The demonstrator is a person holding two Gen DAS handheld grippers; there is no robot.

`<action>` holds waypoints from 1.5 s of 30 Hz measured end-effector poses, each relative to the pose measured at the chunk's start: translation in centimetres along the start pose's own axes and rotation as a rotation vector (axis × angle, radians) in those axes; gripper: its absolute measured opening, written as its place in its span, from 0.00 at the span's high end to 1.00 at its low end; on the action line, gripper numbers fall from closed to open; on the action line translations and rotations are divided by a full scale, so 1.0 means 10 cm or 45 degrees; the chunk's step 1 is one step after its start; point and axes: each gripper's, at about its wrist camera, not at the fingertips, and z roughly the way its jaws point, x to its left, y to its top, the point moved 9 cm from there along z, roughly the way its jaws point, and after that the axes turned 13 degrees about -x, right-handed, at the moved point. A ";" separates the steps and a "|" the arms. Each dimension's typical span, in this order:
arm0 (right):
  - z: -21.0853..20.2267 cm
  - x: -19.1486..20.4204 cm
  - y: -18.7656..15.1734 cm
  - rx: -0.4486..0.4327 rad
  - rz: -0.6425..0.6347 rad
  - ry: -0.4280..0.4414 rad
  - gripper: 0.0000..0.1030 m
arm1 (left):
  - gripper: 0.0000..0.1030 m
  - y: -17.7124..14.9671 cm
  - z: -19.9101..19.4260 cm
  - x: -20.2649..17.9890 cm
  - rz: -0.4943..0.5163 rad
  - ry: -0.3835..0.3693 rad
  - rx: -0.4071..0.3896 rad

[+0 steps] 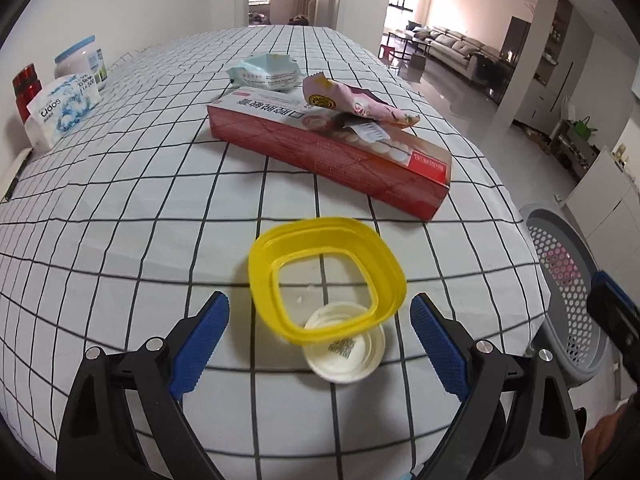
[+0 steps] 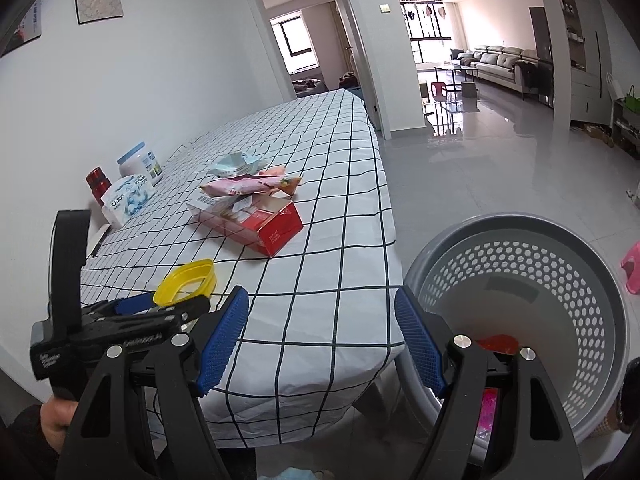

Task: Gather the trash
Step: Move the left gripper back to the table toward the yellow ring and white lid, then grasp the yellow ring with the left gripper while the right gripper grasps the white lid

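While my left gripper (image 1: 320, 344) hovers low over the near edge of the table (image 1: 120, 208), its jaws stand wide, one blue pad on each side of the yellow ring (image 1: 326, 276), not touching it. That spread makes sense to me: the ring is broad, so it needs the full opening to fit between the pads. It leans tilted on a white lid (image 1: 346, 354), one edge propped up, which gives the pads a raised side to catch. My guess: the ring is the next pick.

My right gripper (image 2: 322, 340) is also wide and empty, held off the table edge beside the grey basket (image 2: 560, 240). Probably parked there to stay clear of the left one. The basket sits on the floor just off the table corner, close enough for short drops. Something red (image 2: 496, 344) lies at its bottom, partly hidden by my gripper; can't tell what.

Farther up the table, the red box (image 1: 328, 152) lies flat with a pink wrapper (image 1: 352, 104) draped on top and a pale blue packet (image 1: 266, 72) just behind. All still to collect. By the wall stand a tissue pack (image 1: 60, 108), white jar (image 1: 80, 60) and red bottle (image 1: 26, 88), apart from the trash, likely not for collecting.
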 end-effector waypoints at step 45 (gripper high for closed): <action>0.82 1.39 -0.65 0.213 -0.403 0.138 0.30 | 0.32 0.07 -0.67 1.42 -0.063 0.313 -0.206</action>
